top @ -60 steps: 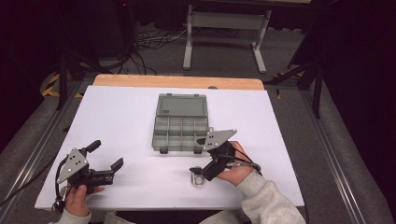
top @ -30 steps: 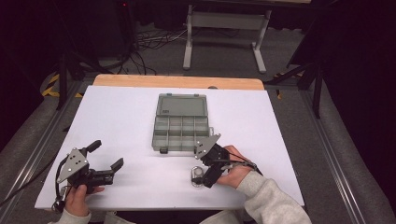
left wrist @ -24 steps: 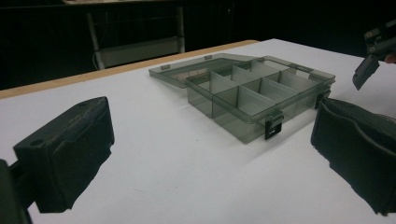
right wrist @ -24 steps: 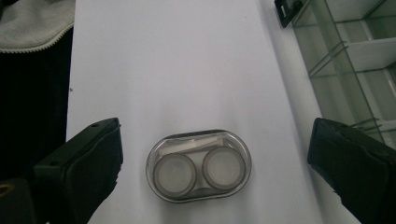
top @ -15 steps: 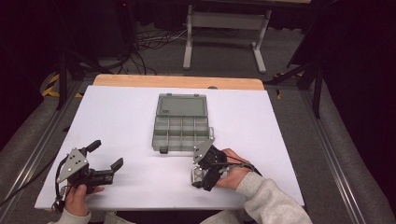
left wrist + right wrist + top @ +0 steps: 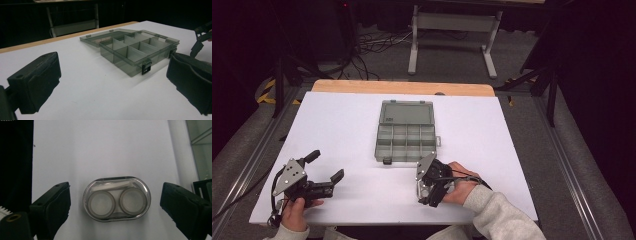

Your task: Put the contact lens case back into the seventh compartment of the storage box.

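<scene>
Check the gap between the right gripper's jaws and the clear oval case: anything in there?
Nothing. In the right gripper view, bare white table shows on both sides of the clear oval case; the right gripper straddles it, pads not touching.

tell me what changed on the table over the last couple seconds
The right tool swung from beside the organizer box toward the near edge and now points down over the clear oval case. Its jaws have just been closing, with the case between them but not yet touched. The left tool, the box and the case stayed put.
</scene>
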Demonstrator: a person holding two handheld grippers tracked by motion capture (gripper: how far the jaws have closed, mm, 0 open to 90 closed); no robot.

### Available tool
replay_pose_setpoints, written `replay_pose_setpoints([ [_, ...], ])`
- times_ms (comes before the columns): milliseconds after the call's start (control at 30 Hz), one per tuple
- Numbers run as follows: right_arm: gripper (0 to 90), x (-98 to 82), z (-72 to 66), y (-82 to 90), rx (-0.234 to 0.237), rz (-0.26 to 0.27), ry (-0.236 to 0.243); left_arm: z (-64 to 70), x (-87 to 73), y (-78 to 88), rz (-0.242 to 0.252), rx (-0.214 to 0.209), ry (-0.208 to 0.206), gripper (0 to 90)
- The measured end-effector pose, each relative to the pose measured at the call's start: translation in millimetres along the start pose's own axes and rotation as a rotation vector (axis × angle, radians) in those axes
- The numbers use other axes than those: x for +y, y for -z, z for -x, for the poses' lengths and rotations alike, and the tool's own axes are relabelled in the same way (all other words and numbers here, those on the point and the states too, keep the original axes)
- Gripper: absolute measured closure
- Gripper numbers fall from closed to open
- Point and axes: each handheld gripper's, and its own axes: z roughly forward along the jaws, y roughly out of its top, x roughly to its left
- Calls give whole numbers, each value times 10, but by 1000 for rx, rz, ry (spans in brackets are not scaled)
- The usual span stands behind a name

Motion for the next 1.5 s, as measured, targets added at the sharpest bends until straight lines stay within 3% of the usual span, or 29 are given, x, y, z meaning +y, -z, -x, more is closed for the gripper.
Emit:
replay_pose_setpoints([
  [533, 225, 0, -4, -87, 24, -63, -26, -2, -2, -4, 1, 1, 3, 1],
  [633, 255, 3, -4, -92, 7, -66, -16, -1, -1, -2, 0, 1, 2, 1],
  [1233, 266, 5, -9, -87, -5, -67, -13, -2, -2, -3, -2, 2, 5, 1],
  [1500, 266, 10, -15, -42, -4, -36, -13, -2, -2, -4, 2, 2, 5, 2],
])
